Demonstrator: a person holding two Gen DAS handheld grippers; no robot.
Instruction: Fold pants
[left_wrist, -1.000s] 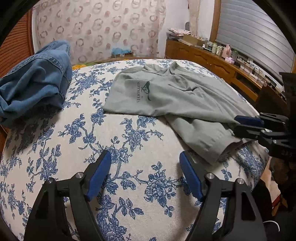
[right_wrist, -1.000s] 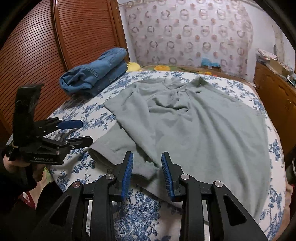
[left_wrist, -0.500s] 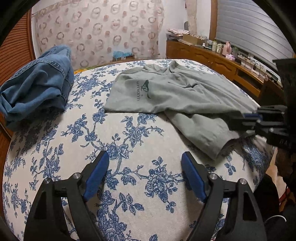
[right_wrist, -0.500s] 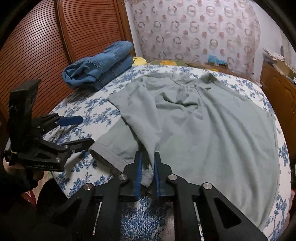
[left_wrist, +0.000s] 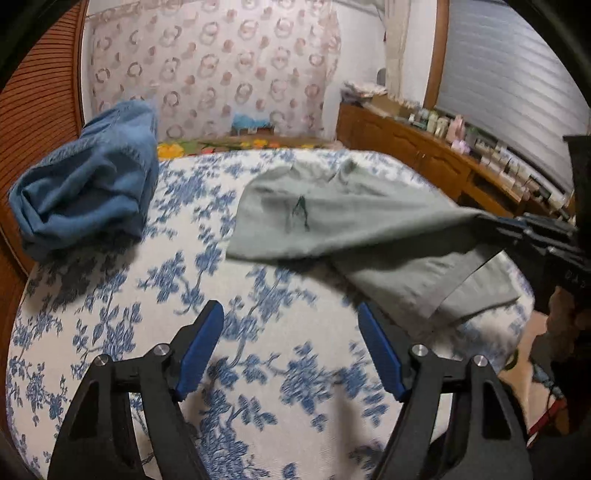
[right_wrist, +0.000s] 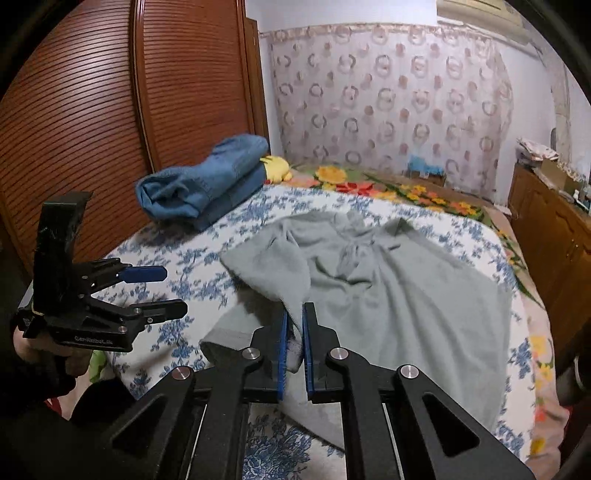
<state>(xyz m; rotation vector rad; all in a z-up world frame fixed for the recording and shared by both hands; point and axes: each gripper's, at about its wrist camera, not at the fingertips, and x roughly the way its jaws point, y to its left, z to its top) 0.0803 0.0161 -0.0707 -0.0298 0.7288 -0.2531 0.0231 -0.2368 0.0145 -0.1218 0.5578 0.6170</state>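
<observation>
Right gripper (right_wrist: 294, 328) is clamping a fold of the grey-green pants (right_wrist: 399, 295); its jaws have just been closing and are now nearly together, with the cloth pinched between the blue pads (right_wrist: 282, 354). The pinched cloth is standing off the bed (right_wrist: 184, 254), pulled up into a ridge that is running from the jaws back toward the middle of the garment. In the left wrist view the same ridge is stretching to the right gripper (left_wrist: 491, 225) near the right edge of the bed (left_wrist: 147, 295), with a cuffed leg end lying flat below it, close to the near right corner.

Left gripper (left_wrist: 290, 347) is hanging open over bare floral sheet near the front edge, jaws wide, nothing between the pads (left_wrist: 201, 347), not touching the pants. In the right wrist view the left gripper (right_wrist: 173, 290) is showing at the bed's left edge, fingers spread, with a person's hand (right_wrist: 48, 350) gripping its handle.

Pants are lying spread across the centre and right half of the bed, a small dark logo (left_wrist: 301, 210) facing up on the panel toward the left. Folded blue jeans (right_wrist: 207, 181) are sitting at the far left corner, well apart from the pants, beside the slatted wooden wardrobe door (right_wrist: 92, 110). View is motion-blurred.
</observation>
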